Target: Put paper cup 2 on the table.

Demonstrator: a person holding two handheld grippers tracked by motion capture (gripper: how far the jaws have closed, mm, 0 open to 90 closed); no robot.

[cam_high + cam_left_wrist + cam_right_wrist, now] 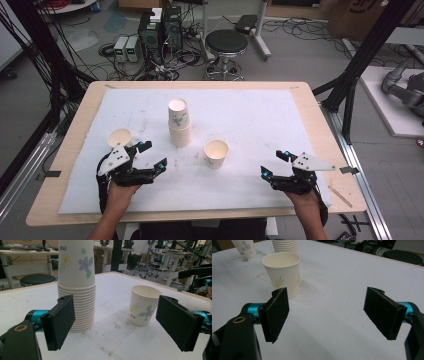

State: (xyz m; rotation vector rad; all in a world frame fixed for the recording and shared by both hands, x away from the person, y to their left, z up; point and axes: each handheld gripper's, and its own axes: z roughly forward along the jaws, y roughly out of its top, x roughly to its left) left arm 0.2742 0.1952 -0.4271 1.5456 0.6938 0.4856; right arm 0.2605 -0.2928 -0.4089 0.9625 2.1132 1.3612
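A tall stack of flower-printed paper cups (179,122) stands upright near the middle of the white mat (250,115). One single cup (216,152) stands to its right and nearer me. Another single cup (119,137) stands at the left, just behind my left gripper (153,155). That gripper is open and holds nothing. In the left gripper view its jaws (117,320) point between the stack (76,285) and the single cup (143,305). My right gripper (274,164) rests open and empty at the right front. In the right gripper view (329,312) the single cup (283,272) stands ahead on the left.
The mat covers a wooden table (310,105). A small wooden stick (340,195) lies at the table's right front corner. Behind the table are a black stool (226,42), computer boxes (160,30) and loose cables on the floor.
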